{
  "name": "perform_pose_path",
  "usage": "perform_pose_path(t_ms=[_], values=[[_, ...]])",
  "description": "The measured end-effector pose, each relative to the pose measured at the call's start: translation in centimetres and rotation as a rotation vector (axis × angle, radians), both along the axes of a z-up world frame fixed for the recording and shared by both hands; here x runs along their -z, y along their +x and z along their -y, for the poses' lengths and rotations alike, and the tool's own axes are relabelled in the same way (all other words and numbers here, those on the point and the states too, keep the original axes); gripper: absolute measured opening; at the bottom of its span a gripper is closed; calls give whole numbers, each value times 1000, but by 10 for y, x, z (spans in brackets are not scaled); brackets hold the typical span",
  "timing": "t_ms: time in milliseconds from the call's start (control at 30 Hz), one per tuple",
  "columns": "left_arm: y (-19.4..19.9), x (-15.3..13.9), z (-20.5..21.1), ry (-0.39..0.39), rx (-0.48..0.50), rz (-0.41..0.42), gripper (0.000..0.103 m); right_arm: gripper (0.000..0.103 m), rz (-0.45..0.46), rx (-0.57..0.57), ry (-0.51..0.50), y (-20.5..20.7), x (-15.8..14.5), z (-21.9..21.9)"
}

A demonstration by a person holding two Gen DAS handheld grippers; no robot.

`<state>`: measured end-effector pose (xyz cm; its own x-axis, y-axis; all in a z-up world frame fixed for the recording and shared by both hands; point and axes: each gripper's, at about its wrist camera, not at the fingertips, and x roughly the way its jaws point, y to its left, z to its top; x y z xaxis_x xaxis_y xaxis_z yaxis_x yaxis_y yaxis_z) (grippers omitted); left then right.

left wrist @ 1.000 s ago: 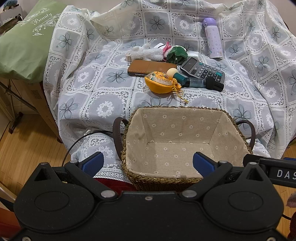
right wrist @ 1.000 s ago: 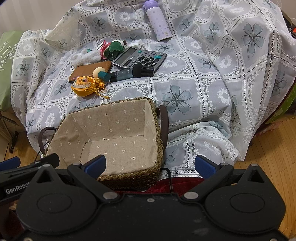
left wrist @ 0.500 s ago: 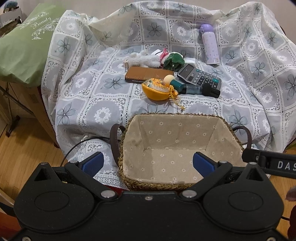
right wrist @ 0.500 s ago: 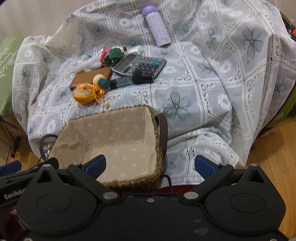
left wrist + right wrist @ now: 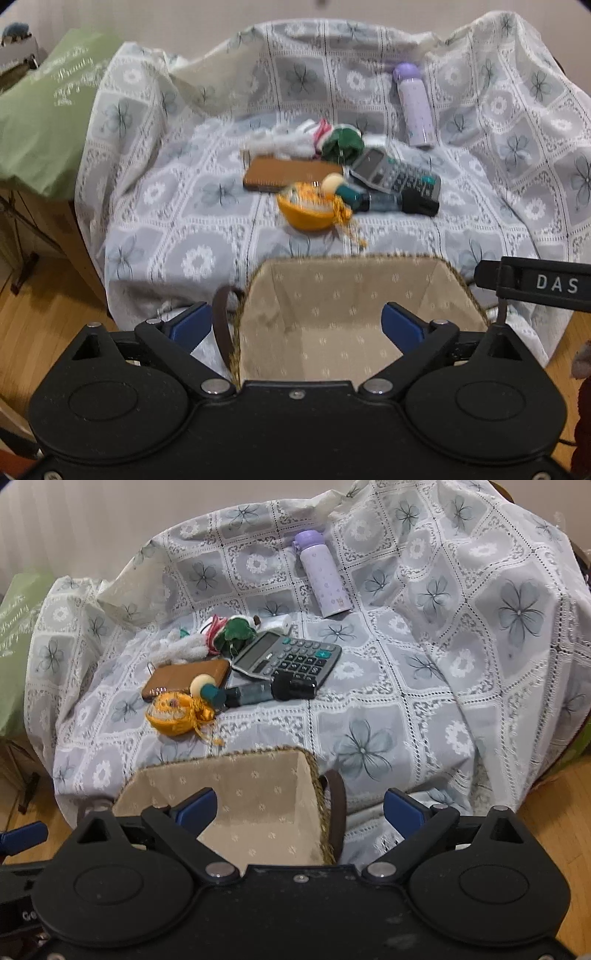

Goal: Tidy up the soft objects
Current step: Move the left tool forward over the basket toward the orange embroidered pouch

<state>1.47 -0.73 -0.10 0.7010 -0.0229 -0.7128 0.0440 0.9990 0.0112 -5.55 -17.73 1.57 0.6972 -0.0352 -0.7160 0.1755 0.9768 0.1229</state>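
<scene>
Grey-and-white floral lace cloth [image 5: 424,686], beige daisy-print lining in brown woven basket [image 5: 354,317], orange plush [image 5: 173,712], green plush [image 5: 236,631], white fluffy toy [image 5: 181,650], lilac dotted bottle [image 5: 325,576], grey calculator [image 5: 291,657], brown case [image 5: 184,675], green pillow [image 5: 44,110], blue gripper pads [image 5: 400,326].

A home room: wooden floor [image 5: 33,332], a lace flower-patterned cloth [image 5: 424,686] draped over furniture, a green pillow [image 5: 40,122] at far left.
</scene>
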Motion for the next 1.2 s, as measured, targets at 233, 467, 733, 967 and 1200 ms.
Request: perform_pose_path(t_ms=[233, 467, 733, 967, 1200], values=[[31, -4, -2, 4, 5, -4, 96, 97, 15, 12, 40, 27, -3, 7], [67, 4, -3, -4, 21, -64, 95, 97, -3, -36, 92, 61, -5, 12], [110, 12, -4, 22, 32, -90, 94, 97, -20, -73, 83, 105, -1, 6], [147, 26, 2, 39, 104, -125, 94, 97, -53, -73, 66, 141, 8, 6], [173, 38, 13, 97, 202, -125, 94, 97, -106, -51, 83, 159, 23, 12]])
